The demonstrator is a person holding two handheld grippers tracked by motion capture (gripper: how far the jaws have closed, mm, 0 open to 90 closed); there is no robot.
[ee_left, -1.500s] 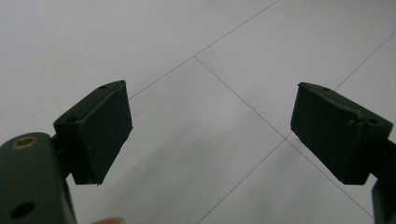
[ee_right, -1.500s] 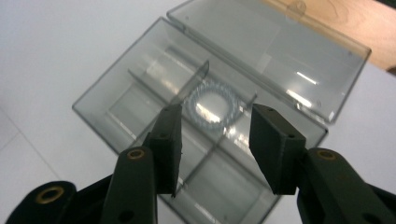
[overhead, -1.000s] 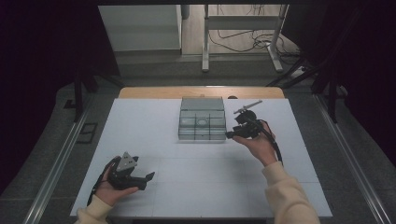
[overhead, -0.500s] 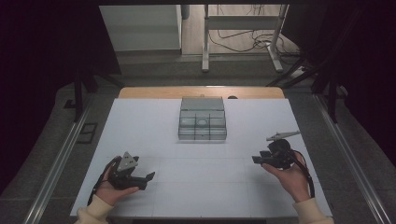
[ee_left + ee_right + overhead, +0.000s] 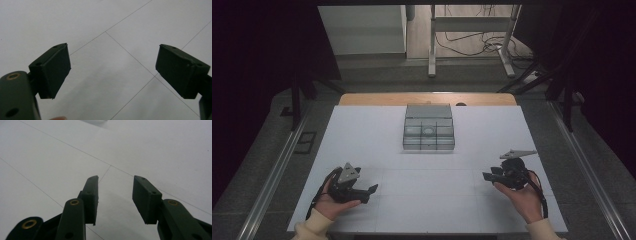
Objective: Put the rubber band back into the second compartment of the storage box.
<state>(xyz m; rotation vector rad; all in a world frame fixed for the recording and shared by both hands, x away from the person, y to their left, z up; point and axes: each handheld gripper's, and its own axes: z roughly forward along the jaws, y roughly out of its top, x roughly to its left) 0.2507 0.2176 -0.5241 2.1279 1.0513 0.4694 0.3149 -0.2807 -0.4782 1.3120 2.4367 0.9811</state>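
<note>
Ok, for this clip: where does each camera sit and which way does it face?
High view: above the person's side, looking forward and down on the white table and grey tray; both forearms, left gripper, right gripper.
Left gripper view: rides the left gripper, along its wide-apart fingers at bare table.
Right gripper view: along its parted fingers.
Shared: the table's thin lines.

No legible text, label, brand, number or sign found on any surface inspected. The white table top [image 5: 377, 135] carries only thin ruled lines. The grey compartment box [image 5: 429, 127] bears no readable marking from here. The black jaw pads in both gripper views are unmarked.
</note>
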